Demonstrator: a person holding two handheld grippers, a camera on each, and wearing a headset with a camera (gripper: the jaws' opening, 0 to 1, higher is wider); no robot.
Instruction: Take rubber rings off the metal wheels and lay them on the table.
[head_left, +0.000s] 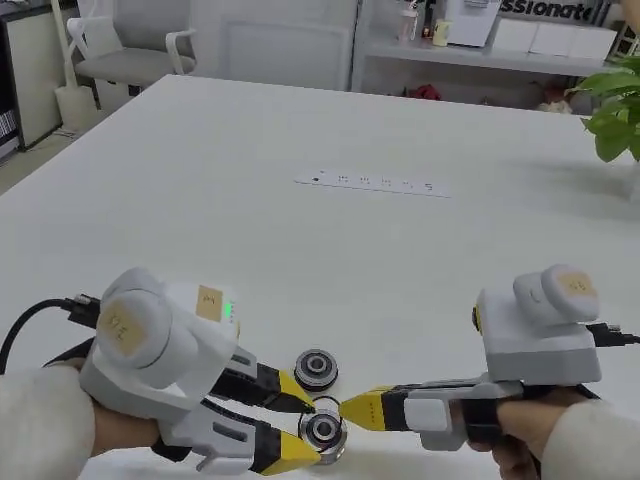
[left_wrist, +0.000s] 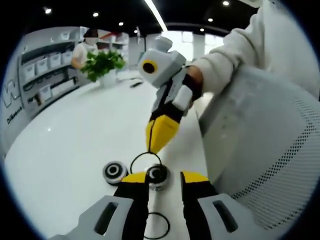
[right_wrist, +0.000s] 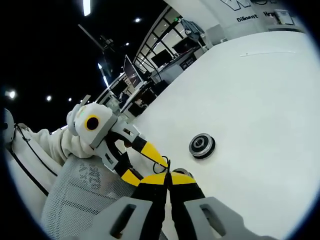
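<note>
So the head view has two small round metal wheels with dark hubs on the white surface (head_left: 300, 250). One wheel (head_left: 316, 368) sits on its own. The other wheel (head_left: 325, 432) is just nearer to the person, at the yellow tips of the left tool (head_left: 306, 425). Both wheels lie flat, hub hole facing up.

The left tool's jaws are apart. In the left gripper view the near wheel (left_wrist: 157, 174) sits between them, touching one jaw, with a sliver of white surface showing before the other jaw. So it's bracketed rather than squeezed, as far as I can tell.

The right tool (head_left: 350, 406) comes in from the right with its tips pointing at that same wheel. Its jaws are pressed together on a thin black rubber ring (left_wrist: 146, 162). The left gripper view shows that loop best: it stands up on edge, running from the right tool's tip down to the wheel. I can't tell whether its lower edge is clear of the wheel or hooked behind it. In the right gripper view it's just a thin black line (right_wrist: 168, 164) rising from the closed tips.

The left gripper view also picks up a second black rubber ring (left_wrist: 157, 226), lying flat and loose on the surface between the left tool's jaws.

Count: two wheels, two rings. Farther back there's a white power strip (head_left: 370, 183) and a green plant (head_left: 615, 100).
</note>
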